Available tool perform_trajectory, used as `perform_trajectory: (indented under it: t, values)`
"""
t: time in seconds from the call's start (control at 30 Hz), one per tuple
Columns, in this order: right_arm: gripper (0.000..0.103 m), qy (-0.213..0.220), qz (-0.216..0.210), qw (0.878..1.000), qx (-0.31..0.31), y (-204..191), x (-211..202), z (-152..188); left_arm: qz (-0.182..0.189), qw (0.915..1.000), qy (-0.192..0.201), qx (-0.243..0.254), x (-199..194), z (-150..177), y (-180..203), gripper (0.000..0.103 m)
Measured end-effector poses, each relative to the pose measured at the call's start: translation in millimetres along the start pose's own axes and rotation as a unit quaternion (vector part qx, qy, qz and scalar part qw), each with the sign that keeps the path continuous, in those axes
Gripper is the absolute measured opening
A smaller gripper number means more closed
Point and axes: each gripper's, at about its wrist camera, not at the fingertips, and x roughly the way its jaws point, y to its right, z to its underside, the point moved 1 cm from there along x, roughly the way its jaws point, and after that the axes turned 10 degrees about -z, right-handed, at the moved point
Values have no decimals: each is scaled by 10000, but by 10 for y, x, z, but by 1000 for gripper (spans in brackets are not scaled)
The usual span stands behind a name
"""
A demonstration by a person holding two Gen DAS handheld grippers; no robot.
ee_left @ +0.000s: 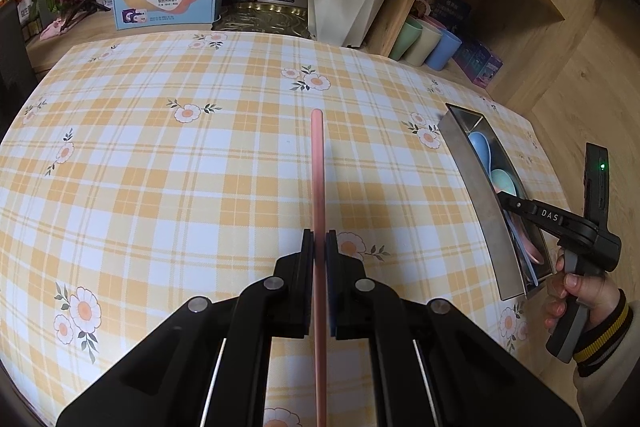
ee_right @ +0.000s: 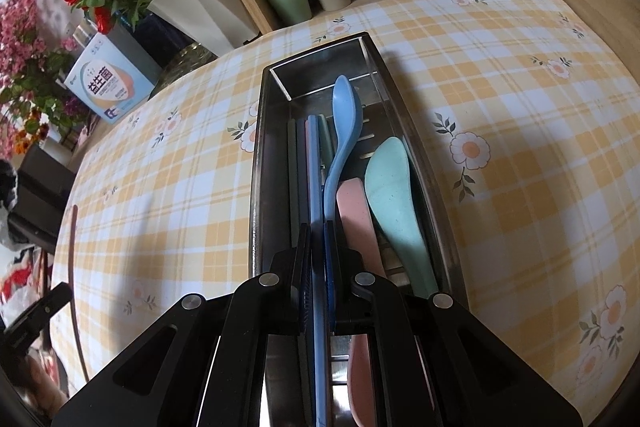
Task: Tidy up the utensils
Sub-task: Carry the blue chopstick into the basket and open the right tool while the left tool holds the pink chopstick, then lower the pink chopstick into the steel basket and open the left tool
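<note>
Left gripper is clamped tight on a pink chopstick, held above the tablecloth. Right gripper is pinched on a blue chopstick over the steel tray, alongside 2 spoons. My guess at the risk: a skewed release leaves it across the blue spoon, or bumping the rim slides the tray.

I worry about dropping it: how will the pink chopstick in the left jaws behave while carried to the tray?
The pink chopstick looks straight and stiff, so it probably will not droop. It is thin and smooth, so it may slip or pivot in the left gripper. It seems light.
</note>
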Motion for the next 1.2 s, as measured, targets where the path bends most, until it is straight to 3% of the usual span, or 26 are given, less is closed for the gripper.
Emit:
perform_trajectory:
  t: [0.23, 0.43, 0.5, 0.53, 0.57, 0.7, 0.8, 0.9, 1.2]
  values:
    - [8, 116, -39, 9999, 30, -35, -123, -21, 11, 10000, -29, -10, 12, 18, 16, 6]
    - [10, 101, 300, 9995, -12, -38, -254, -13, 92, 9998, -158, -9, 36, 4, 90, 6]
    - [23, 69, 321, 9995, -27, -25, -292, 7, 140, 9997, -215, -54, 43, -11, 122, 6]
    - [46, 105, 354, 9993, -44, -20, -327, 20, 157, 9995, -247, -68, 48, -13, 135, 6]
    - [57, 150, 382, 9991, -74, -18, -356, 30, 166, 9994, -287, -72, 56, -14, 158, 6]
    - [61, 139, 384, 9990, -191, 25, -454, 62, 166, 9991, -374, -57, 76, -29, 244, 6]
    - [70, 204, 364, 9990, -168, 79, -530, 66, 169, 9989, -440, -32, 89, -54, 343, 6]
    - [86, 259, 358, 9989, -131, 154, -605, 67, 186, 9987, -465, 6, 89, -87, 444, 6]
    - [88, 434, 254, 9987, 36, 419, -841, 93, 543, 9961, -698, -2, 144, -211, 968, 6]
